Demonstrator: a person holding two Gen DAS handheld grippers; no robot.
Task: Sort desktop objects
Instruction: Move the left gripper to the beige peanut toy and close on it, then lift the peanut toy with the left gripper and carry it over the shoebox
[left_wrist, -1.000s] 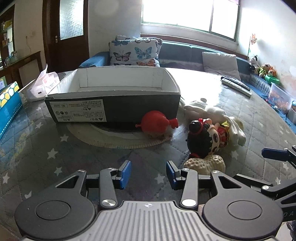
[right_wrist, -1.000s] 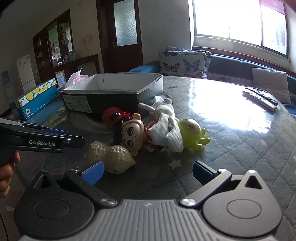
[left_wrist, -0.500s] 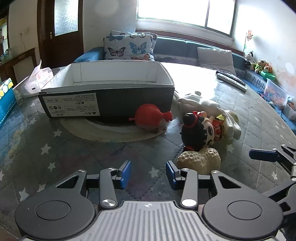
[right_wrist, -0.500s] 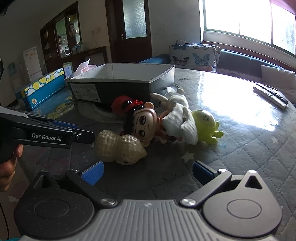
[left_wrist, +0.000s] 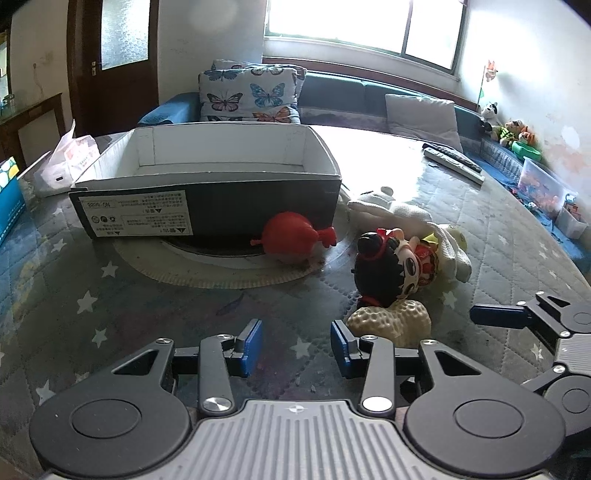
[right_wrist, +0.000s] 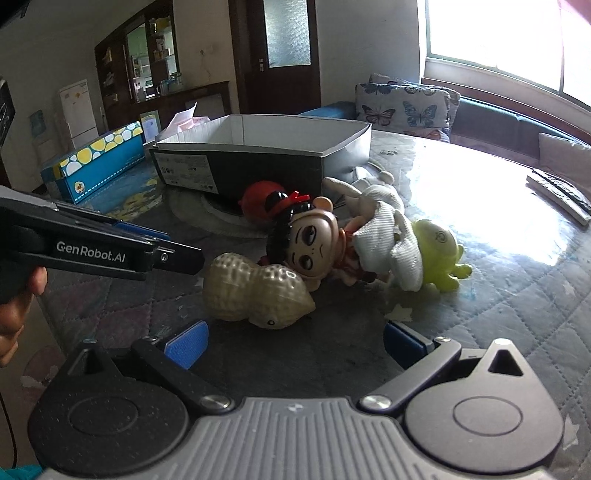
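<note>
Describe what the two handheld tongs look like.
Both tongs, left and right, are black linkage frames with silver pivot screws, round black discs either side, and a ribbed grey centre plate. Fingertips carry blue pads. The left one's side reads "GenRobot.AI" in white. A thin dark cable hangs at the edge.

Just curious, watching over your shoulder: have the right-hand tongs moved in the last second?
Yes. In their own view, the peanut toy and open box have grown larger, so the right tongs have crept forward toward the toys.
</note>
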